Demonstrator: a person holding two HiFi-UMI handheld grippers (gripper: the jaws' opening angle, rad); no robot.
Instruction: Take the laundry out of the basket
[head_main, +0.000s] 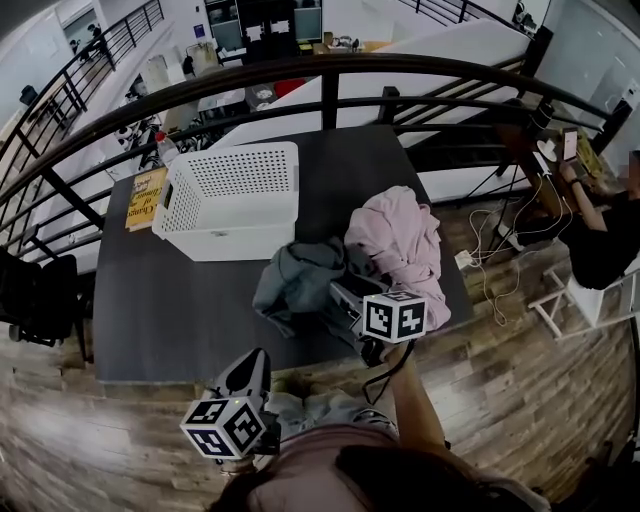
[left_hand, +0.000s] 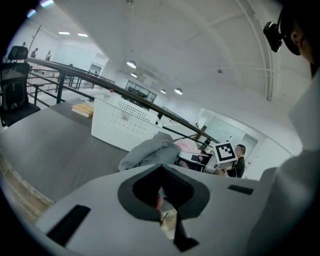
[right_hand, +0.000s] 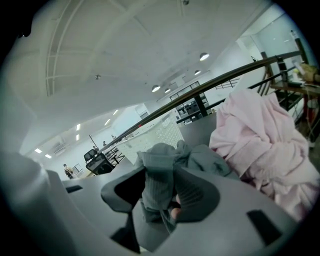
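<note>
The white perforated basket (head_main: 236, 236) stands on the dark table (head_main: 170, 300), far left of middle, and looks empty from above. A grey garment (head_main: 300, 278) lies in front of it, with a pink garment (head_main: 405, 235) heaped to its right. My right gripper (head_main: 346, 298) is at the grey garment's near right edge; in the right gripper view its jaws are shut on a ribbed grey fold (right_hand: 159, 182), the pink heap (right_hand: 260, 137) beside it. My left gripper (head_main: 252, 368) hovers off the table's near edge, jaws apart and empty (left_hand: 162, 192), pointing toward the grey garment (left_hand: 147, 152).
A yellow book (head_main: 147, 197) lies left of the basket. A dark curved railing (head_main: 330, 85) runs behind the table. On the wooden floor to the right are cables (head_main: 490, 270) and a seated person (head_main: 600, 240). The table's near edge (head_main: 180, 378) is just ahead of me.
</note>
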